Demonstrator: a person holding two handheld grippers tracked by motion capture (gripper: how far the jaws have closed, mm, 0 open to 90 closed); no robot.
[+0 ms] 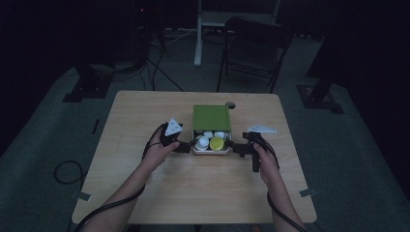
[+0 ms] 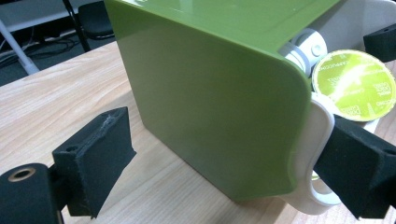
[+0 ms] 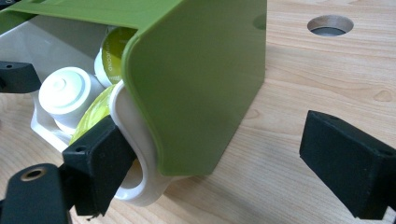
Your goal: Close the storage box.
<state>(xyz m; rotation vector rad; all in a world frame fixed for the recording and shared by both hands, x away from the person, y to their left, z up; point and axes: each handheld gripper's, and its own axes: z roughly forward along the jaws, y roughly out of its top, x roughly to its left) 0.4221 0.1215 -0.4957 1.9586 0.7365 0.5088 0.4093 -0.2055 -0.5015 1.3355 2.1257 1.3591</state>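
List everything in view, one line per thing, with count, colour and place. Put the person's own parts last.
Table: one, light wood, centre of the room.
Green box: one, green cover, middle of the table.
White tray: one, white, slid partly out of the box's near end.
Capsules: several, white and yellow-green, in the tray.
Table hole: one, round, behind the box.
Chair: one, dark, beyond the table.
Left gripper: one, black, open, at the tray's left.
Right gripper: one, black, open, at the tray's right.
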